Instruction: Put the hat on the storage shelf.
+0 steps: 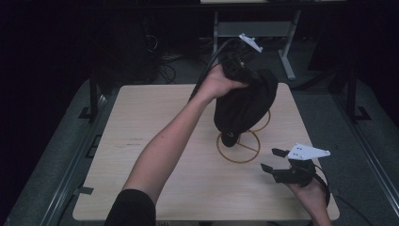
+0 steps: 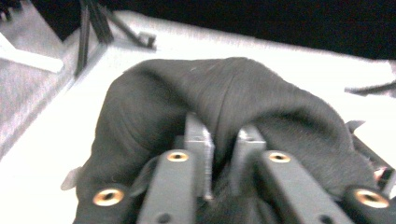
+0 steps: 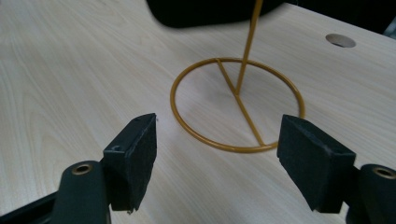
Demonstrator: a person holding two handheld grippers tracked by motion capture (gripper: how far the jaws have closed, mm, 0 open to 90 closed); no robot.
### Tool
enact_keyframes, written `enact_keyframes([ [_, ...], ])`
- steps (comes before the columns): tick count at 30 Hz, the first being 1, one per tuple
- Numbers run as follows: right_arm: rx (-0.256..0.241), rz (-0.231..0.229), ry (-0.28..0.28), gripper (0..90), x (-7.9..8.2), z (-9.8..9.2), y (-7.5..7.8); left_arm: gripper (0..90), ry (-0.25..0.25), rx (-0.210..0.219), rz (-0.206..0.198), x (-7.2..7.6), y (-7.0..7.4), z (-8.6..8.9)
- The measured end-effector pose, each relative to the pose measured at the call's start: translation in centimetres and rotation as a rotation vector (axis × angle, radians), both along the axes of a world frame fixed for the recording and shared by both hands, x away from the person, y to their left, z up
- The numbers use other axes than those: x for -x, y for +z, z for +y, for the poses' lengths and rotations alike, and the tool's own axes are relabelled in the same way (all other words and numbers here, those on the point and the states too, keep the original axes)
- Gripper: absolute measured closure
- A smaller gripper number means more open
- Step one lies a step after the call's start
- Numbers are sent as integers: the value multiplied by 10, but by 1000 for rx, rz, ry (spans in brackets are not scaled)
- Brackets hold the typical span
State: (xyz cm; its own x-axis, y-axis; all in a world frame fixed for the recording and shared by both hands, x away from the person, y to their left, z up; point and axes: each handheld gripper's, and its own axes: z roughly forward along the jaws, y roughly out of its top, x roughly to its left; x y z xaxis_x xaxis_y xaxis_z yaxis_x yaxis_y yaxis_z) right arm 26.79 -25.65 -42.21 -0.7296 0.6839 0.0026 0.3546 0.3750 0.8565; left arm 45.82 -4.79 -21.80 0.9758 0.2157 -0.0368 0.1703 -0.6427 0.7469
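Note:
A black fabric hat [image 1: 244, 106] hangs over a gold wire stand whose ring base [image 1: 238, 162] rests on the wooden table [image 1: 141, 141]. My left gripper [image 1: 235, 66] is at the hat's top far side, raised above the table. In the left gripper view its jaws [image 2: 224, 144] are pinched together on a fold of the hat [image 2: 210, 88]. My right gripper [image 1: 268, 159] hovers open near the table's front right, just right of the base. In the right gripper view, it [image 3: 217, 158] faces the stand's pole [image 3: 246, 56] with nothing between its jaws; the hat's lower edge [image 3: 205, 11] sits above.
A round cable hole [image 3: 340, 40] lies in the tabletop beyond the stand. Metal table legs and cables [image 1: 287, 56] stand on the floor behind the table. A dark rail [image 1: 94, 94] runs along the table's left side.

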Motion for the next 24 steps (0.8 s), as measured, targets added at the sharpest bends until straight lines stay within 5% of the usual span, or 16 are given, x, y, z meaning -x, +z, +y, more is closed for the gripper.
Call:
enact_keyframes([
  [12, -13, -2, -13, 279, 2, -4, 0, 466, -14, 31, 53, 2, -3, -6],
  [24, -7, 1, -15, 275, 4, -6, -1, 374, -10, 33, 56, 5, -3, 0],
])
